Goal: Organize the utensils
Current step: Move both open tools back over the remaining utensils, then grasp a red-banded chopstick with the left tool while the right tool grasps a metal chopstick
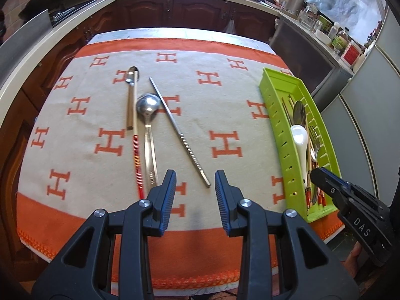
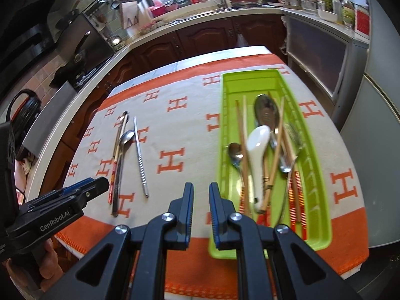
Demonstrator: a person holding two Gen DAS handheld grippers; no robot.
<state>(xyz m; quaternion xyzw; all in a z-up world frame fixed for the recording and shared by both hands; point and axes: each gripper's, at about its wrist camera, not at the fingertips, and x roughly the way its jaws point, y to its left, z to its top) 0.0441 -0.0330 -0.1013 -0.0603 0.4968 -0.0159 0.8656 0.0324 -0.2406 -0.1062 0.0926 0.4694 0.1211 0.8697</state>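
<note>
Orange-and-cream cloth (image 1: pixel 225 115) printed with H motifs covered the worktop (image 1: pixel 175 31). On its left part lay four loose utensils: a small spoon (image 1: pixel 130 95), a red-banded chopstick (image 1: pixel 136 147) touching it, a large metal spoon (image 1: pixel 149 130) just beside, and a ridged metal chopstick (image 1: pixel 180 132) lying diagonally a little apart. A green tray (image 2: pixel 226 130) stood near the right edge, holding a white ceramic spoon (image 2: pixel 257 155), wooden chopsticks (image 2: pixel 243 135), a broad metal spoon (image 2: pixel 266 111), a small metal spoon (image 2: pixel 235 153) and a fork (image 1: pixel 315 140). The left hand-held gripper (image 1: pixel 195 182) hovered above the cloth near the loose handles, jaws partly open with nothing between them. The right hand-held gripper (image 2: pixel 201 200) hung at the tray's near left corner, its jaws parted by a narrow gap, empty.
</note>
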